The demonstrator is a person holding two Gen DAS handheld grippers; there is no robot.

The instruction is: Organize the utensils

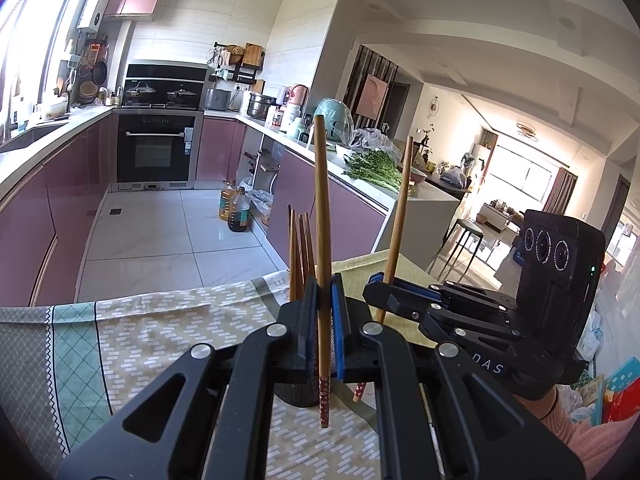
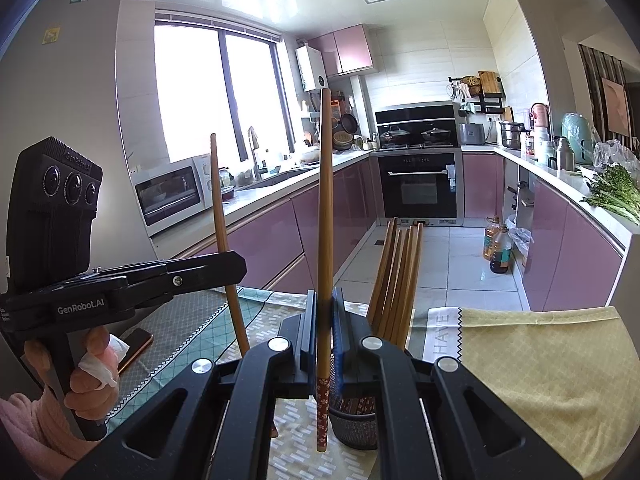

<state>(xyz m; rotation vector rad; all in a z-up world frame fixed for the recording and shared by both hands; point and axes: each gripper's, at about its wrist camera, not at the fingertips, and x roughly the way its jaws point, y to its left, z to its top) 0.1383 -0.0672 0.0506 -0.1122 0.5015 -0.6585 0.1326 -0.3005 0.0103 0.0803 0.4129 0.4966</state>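
My left gripper is shut on a wooden chopstick held upright, its red-patterned end down above the table. My right gripper is shut on a second chopstick, also upright. Each gripper shows in the other's view: the right one with its chopstick, the left one with its chopstick. A dark mesh holder stands on the table just beyond the jaws, with several chopsticks leaning in it. It also shows in the left wrist view, mostly hidden by the jaws.
The table wears a patterned cloth with a yellow section. A phone lies on it at the left. Beyond are the tiled kitchen floor, pink cabinets, oil bottles and greens on the counter.
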